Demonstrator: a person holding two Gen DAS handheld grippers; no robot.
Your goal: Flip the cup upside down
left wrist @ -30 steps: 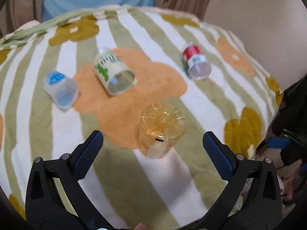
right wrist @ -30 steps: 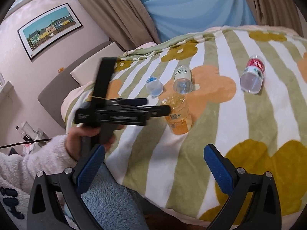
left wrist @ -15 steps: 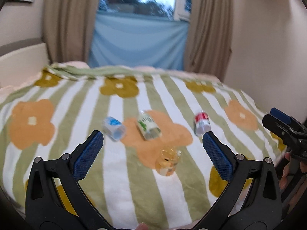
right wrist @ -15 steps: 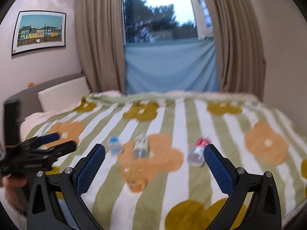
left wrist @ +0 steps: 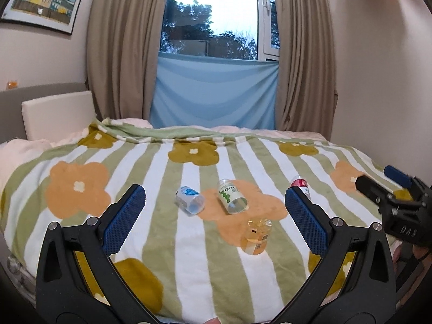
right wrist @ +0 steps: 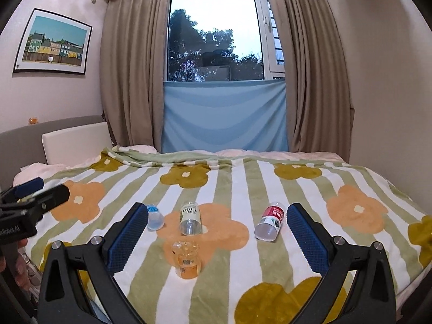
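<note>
A small amber cup (left wrist: 256, 239) (right wrist: 186, 262) stands on end on the flowered blanket (left wrist: 189, 256) (right wrist: 270, 264), and its ribbed closed end seems to face up. Three clear cups lie on their sides behind it: a green-labelled cup (left wrist: 232, 199) (right wrist: 190, 218), a blue-labelled cup (left wrist: 189, 203) (right wrist: 154, 217) and a red-labelled cup (left wrist: 299, 184) (right wrist: 270, 224). My left gripper (left wrist: 213, 194) is open and empty, held back from the cups. My right gripper (right wrist: 218, 210) is also open and empty. Each gripper shows in the other's view: the right gripper (left wrist: 391, 191), the left gripper (right wrist: 35, 193).
The blanket covers a bed with a grey headboard (right wrist: 21, 140) and a white pillow (right wrist: 75, 145) at the left. Behind the bed are curtains (right wrist: 129, 67), a window (right wrist: 216, 35) with a blue cloth, and a wall (left wrist: 383, 81) at the right. A hand (right wrist: 10, 259) holds the left gripper.
Both grippers have drawn back from the bed and tilted up, so the cups now look small and far. Both have stayed open. The cups have not moved.
</note>
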